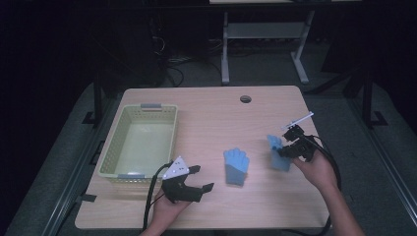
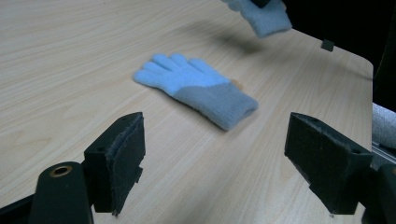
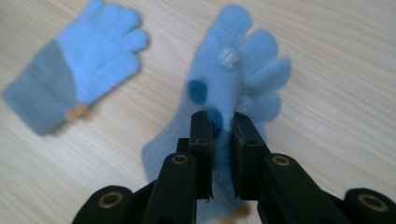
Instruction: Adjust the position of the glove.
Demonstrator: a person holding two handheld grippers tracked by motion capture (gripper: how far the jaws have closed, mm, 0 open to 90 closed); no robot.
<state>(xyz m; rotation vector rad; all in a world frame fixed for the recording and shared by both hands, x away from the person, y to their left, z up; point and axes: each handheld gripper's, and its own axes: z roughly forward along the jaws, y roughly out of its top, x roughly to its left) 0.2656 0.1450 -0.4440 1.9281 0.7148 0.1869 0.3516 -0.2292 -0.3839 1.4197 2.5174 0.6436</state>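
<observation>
One glove pinched, one still flat on the table.

At lower left my left gripper (image 1: 194, 179) hangs wide open near the basket (image 1: 113, 142); the flat glove (image 1: 236, 166) lies mid-frame. Right of it, my right gripper (image 1: 290, 145) clamps the dotted glove (image 1: 280, 158) by a thin fold, which could slip free if jerked.

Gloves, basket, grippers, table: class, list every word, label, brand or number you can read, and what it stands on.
None can be read.
Held glove: dots, no letters.
Flat glove: small tan tag, blurred.
Basket: grey tabs, blank.
</observation>
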